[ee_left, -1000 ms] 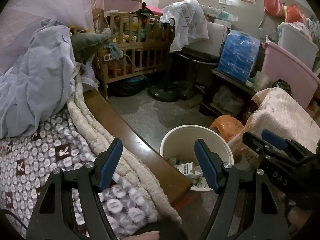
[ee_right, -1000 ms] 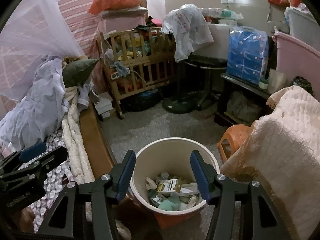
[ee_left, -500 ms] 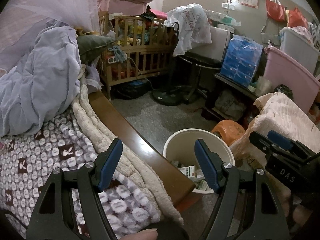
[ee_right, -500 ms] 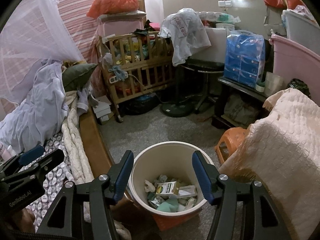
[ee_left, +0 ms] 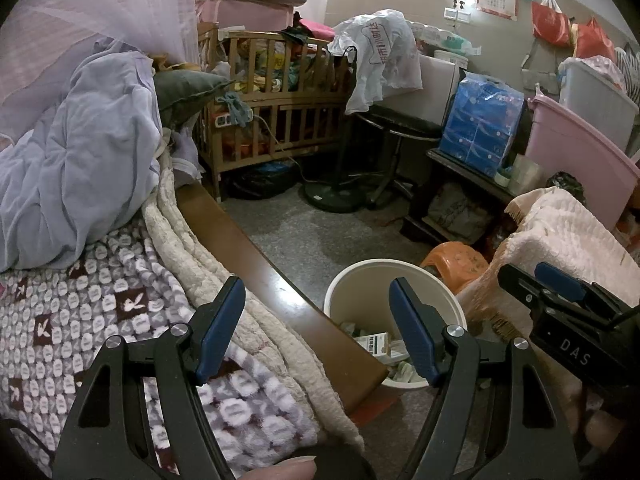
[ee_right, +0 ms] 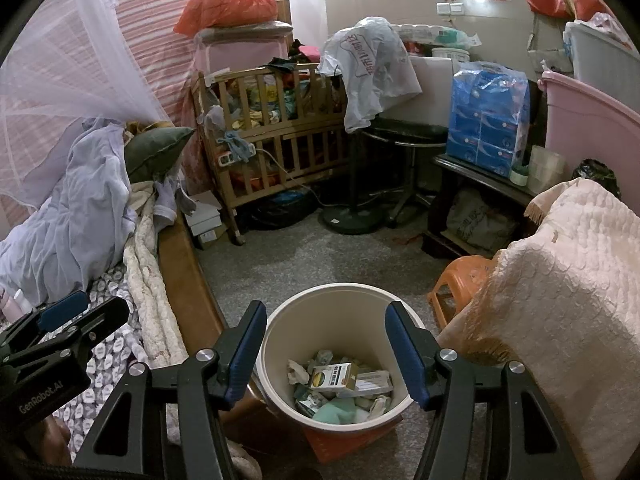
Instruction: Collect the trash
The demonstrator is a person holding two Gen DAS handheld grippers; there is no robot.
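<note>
Both grippers are mine, and I take them view by view.

Left wrist view: my left gripper (ee_left: pixel 316 320) stands spread wide with nothing between its blue pads, hanging over the near edge of the bed frame (ee_left: pixel 256 256). To its left lies the patterned blanket (ee_left: pixel 80 320); to its right, on the floor just beside the frame, sits the cream trash bin (ee_left: pixel 352 280). A small printed box shows inside it, but I cannot read its print from here. At the right edge my other tool shows side-on, with "DAS" in pale letters on its black body. On the far wall hangs a red-bordered sheet of writing too small to read, and the white plastic bag (ee_left: pixel 380 52) draped over the chair carries large characters I cannot make out.

Right wrist view: my right gripper (ee_right: pixel 326 344) has just been opening a little further; its jaws are released, empty, and framing the bin's mouth from above. The bin (ee_right: pixel 280 344) already holds crumpled paper, a green wad and a gold-and-green carton (ee_right: pixel 334 376) with print too fine to read. On the left, the left tool's body reads "GenRobot.AI". The blue tissue packs (ee_right: pixel 488 120) on the far right bear no legible words.

My judgement: some trash is in the bin, so part of the collecting looks done. I see no obvious loose litter on the open floor (ee_right: pixel 320 248), though the clutter could hide more.
</note>
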